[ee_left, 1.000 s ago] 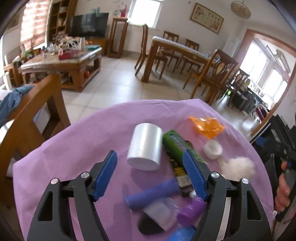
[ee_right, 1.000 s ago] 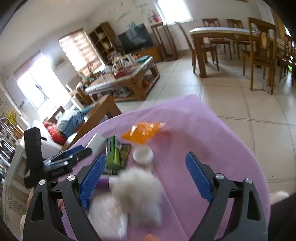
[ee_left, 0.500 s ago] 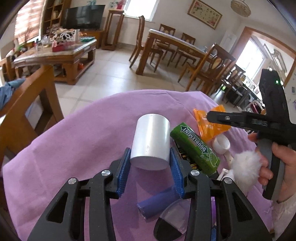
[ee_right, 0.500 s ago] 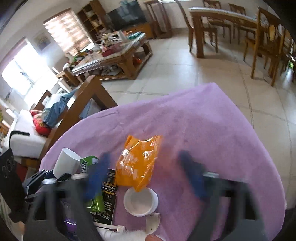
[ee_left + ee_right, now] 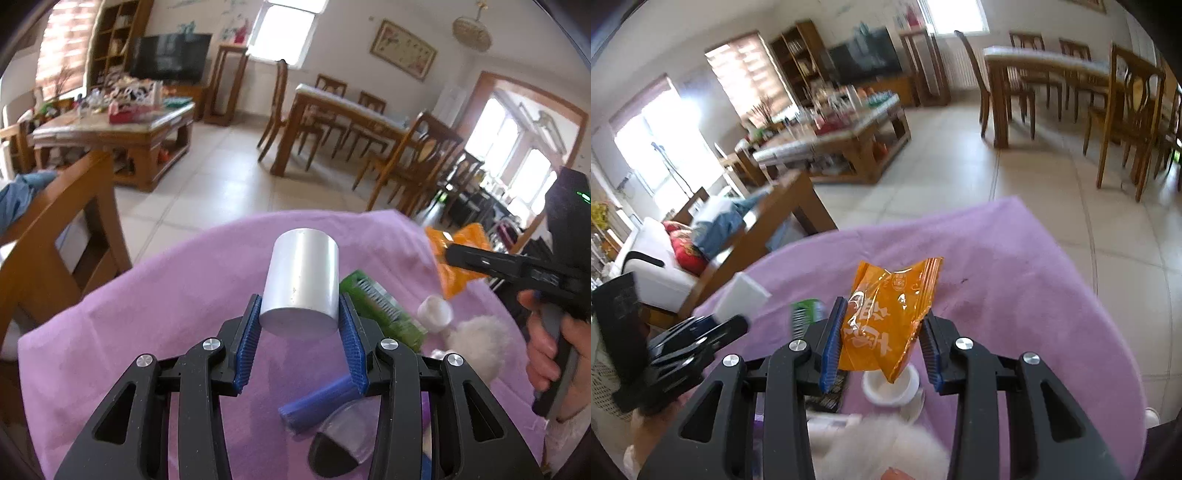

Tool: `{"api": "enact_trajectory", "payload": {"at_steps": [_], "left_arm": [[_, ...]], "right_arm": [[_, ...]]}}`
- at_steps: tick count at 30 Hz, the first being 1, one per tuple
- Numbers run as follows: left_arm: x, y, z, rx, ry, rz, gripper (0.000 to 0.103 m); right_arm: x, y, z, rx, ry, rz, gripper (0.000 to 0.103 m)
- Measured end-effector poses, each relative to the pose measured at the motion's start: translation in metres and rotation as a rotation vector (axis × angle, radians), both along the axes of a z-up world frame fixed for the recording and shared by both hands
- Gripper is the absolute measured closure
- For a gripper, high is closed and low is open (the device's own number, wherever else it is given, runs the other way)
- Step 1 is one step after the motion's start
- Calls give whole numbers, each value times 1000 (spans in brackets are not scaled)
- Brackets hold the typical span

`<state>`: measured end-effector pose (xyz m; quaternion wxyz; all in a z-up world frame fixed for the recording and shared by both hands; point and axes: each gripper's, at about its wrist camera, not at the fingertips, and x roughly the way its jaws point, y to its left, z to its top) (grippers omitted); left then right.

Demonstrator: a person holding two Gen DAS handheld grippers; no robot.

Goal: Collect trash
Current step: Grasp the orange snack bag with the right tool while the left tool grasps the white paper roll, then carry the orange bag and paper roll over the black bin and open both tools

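The left gripper (image 5: 300, 328) has its fingers clamped on a white paper cup (image 5: 301, 286), lying with its long axis pointing away, lifted off the purple-clothed counter (image 5: 147, 295). The right gripper (image 5: 881, 341) pinches a crinkled orange plastic wrapper (image 5: 886, 317), which hangs above a small white lid (image 5: 890, 387).

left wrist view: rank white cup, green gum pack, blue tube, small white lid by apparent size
1. white cup, held nearest the camera, so its lead is partly nearness
2-3. green gum pack and blue tube: alike, both partly hidden
4. small white lid
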<state>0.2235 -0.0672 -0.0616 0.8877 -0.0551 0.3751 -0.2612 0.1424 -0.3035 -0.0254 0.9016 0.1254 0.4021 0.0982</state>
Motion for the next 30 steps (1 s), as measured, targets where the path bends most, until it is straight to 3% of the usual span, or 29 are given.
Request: {"api": "enact_trajectory", "payload": {"at_steps": [5, 9, 17, 30], "left_arm": [[-16, -6, 19, -90, -75, -49, 62], [-54, -26, 41, -111, -134, -95, 62], [-136, -85, 76, -153, -197, -224, 62], [-236, -247, 87, -167, -177, -502, 62]], "right_arm": [[-54, -6, 33, -24, -118, 4, 66], [-104, -26, 48, -41, -182, -8, 66], [-173, -90, 52, 4, -229, -109, 66], [-277, -221, 42, 62, -292, -361, 66]]}}
